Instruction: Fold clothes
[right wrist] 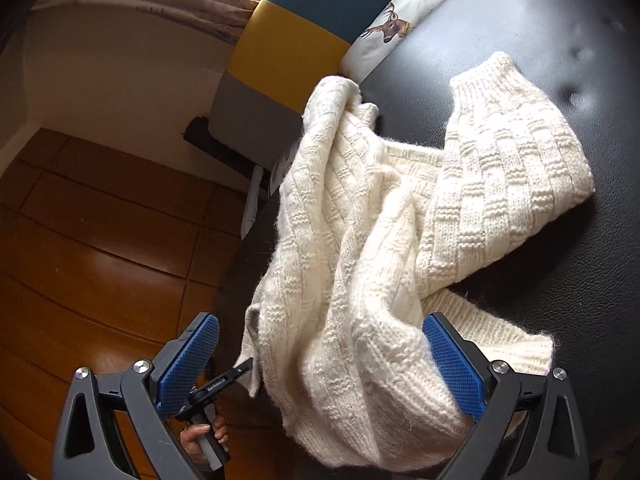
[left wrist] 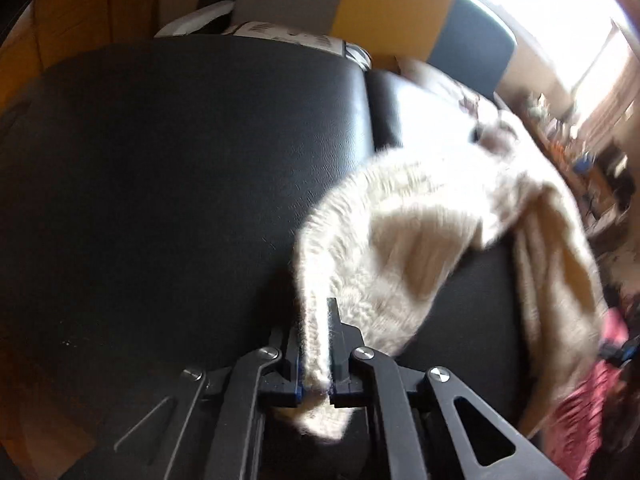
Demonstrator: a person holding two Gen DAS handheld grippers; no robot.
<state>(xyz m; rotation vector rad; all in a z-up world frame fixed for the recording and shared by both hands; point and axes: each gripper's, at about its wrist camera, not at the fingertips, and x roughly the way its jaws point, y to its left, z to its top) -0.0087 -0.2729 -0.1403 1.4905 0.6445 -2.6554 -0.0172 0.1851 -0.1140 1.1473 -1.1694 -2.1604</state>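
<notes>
Right gripper (right wrist: 320, 364) is spread wide, blue pads (right wrist: 454, 364) well apart, a bunched fold of the cream knit sweater (right wrist: 400, 216) sitting between them. The sweater sprawls crumpled over the black leather seat (right wrist: 560, 40), one ribbed cuff (right wrist: 486, 76) pointing up. Below, the left gripper (right wrist: 224, 380) pinches a sweater edge above the wooden floor (right wrist: 100, 220).

You're working over a black padded leather surface (right wrist: 520, 40) with dimpled tufts. A cream chunky-knit sweater (right wrist: 400, 240) lies crumpled on it, one part spilling past its edge above the wooden floor (right wrist: 100, 240)
</notes>
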